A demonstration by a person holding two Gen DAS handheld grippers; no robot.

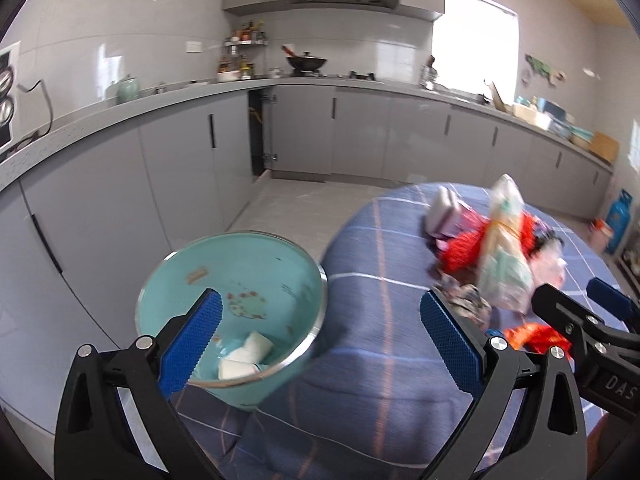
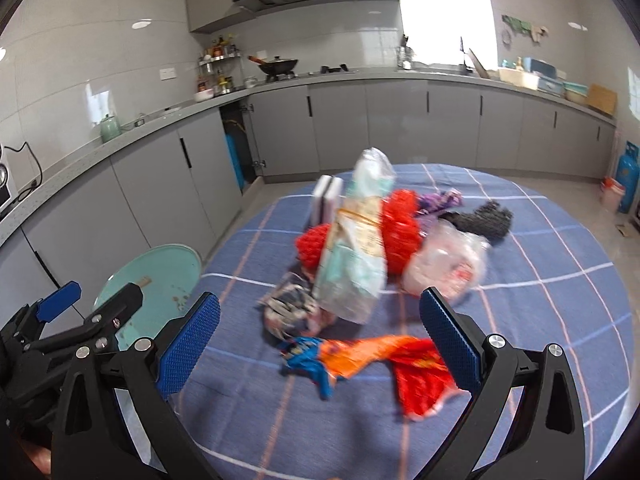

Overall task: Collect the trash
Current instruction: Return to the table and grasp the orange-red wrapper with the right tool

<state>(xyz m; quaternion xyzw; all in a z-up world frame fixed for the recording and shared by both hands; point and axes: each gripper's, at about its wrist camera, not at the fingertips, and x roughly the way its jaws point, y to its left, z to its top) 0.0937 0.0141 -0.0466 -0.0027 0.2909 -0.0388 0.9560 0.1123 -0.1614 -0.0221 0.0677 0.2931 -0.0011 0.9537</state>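
Observation:
A pile of trash lies on the blue checked tablecloth point(image 2: 540, 264): a tall pale plastic packet point(image 2: 358, 240), red netting point(image 2: 400, 224), a clear crumpled bag point(image 2: 448, 264), a dark rag point(image 2: 486, 216), a small crumpled wrapper point(image 2: 288, 308) and an orange-red-blue wrapper point(image 2: 372, 360) nearest the right gripper point(image 2: 320, 344). That gripper is open and empty above the cloth. The left gripper point(image 1: 320, 344) is open and empty too, hovering over the table's left edge. A teal bin point(image 1: 236, 308) stands beside the table, with white crumpled pieces point(image 1: 246, 356) inside. The packet point(image 1: 504, 248) also shows in the left wrist view.
Grey kitchen cabinets point(image 1: 360, 132) and a countertop run along the walls, with one cabinet door open point(image 1: 260, 128). A wok point(image 2: 278, 66) sits on the stove. A blue gas cylinder point(image 2: 628, 176) stands on the floor at far right. A white-purple box point(image 2: 328, 200) stands behind the pile.

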